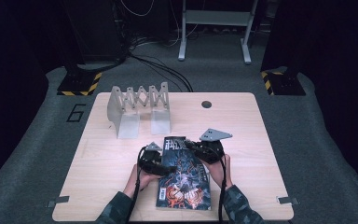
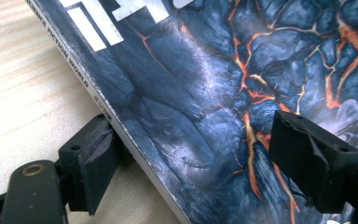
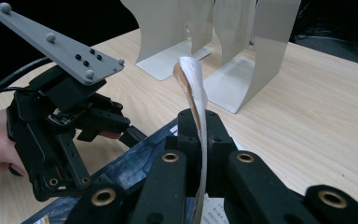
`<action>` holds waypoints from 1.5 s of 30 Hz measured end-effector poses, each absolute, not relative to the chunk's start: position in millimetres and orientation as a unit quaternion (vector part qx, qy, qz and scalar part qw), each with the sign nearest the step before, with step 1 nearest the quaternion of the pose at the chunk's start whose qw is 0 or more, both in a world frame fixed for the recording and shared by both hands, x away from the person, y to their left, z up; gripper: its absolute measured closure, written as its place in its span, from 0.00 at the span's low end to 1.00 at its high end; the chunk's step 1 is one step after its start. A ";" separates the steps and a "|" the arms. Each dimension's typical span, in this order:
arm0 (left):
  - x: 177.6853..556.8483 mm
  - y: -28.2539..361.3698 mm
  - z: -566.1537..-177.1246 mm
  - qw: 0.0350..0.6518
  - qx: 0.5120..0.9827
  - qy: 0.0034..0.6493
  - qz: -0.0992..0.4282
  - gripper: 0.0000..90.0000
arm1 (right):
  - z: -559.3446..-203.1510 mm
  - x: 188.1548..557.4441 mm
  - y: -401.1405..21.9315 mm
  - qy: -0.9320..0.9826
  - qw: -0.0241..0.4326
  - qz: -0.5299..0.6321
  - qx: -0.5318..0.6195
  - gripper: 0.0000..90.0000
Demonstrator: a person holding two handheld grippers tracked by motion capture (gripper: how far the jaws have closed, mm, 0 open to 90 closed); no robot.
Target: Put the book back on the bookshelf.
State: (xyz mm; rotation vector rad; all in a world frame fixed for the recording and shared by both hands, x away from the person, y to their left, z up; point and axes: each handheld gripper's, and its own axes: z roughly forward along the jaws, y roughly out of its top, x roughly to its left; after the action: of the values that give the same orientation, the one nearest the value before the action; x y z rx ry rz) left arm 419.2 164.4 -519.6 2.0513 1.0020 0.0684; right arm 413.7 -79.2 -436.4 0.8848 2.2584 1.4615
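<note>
Scene: a wooden table [image 1: 102, 163] with a magazine [image 1: 186, 179] lying near the front edge, dark lava-crack cover up; a folding metal rack [image 1: 140, 109] stands well behind it.

Magazine: flat on the table between the two hands, spine toward the left hand.

Right gripper [image 3: 199, 140]: jaws clamped tight on a thin sheaf of pages or the cover edge [image 3: 193, 88], which stands curled up above the jaws. In the high view this gripper [image 1: 200, 148] sits at the magazine's upper right.

Left gripper [image 2: 200, 154]: jaws partway open, astride the spine edge; one pad [image 2: 95, 161] on the table side just beside the spine, the other [image 2: 310, 158] over the cover. No pinch yet, as far as I can tell.

Step in hand (judgement): left gripper taking hold at the spine while the right holds the far edge lifted; likely a two-handed pick-up toward the rack.

Next move calls for: closing the left jaws squarely on the spine, the lower pad slipped under the edge, then lifting both hands together so the pages do not tear or fan out.
</note>
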 end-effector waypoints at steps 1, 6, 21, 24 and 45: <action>418.8 164.4 -519.6 0.414 0.817 0.400 0.029 0.21 | -437.3 414.9 -79.9 0.788 0.151 0.509 0.312 0.98; 418.0 166.3 -519.4 0.414 0.810 0.414 0.043 0.33 | -447.8 424.5 -86.7 0.787 0.136 0.494 0.343 0.98; 412.2 164.2 -519.5 0.397 0.813 0.417 0.088 0.50 | -492.4 452.3 -107.2 0.807 0.087 0.382 0.441 0.78; 412.1 165.2 -520.1 0.400 0.811 0.417 0.089 0.51 | -496.9 447.5 -111.8 0.814 0.098 0.356 0.448 0.68; 416.7 157.3 -518.6 0.389 0.832 0.384 0.088 0.36 | -504.4 439.3 -124.2 0.816 0.096 0.344 0.455 0.70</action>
State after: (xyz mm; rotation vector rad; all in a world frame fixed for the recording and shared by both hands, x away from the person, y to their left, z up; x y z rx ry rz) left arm 416.7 157.3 -518.6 2.1165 0.9772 0.2241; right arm 439.3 -124.2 -504.4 1.3489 2.4165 1.0182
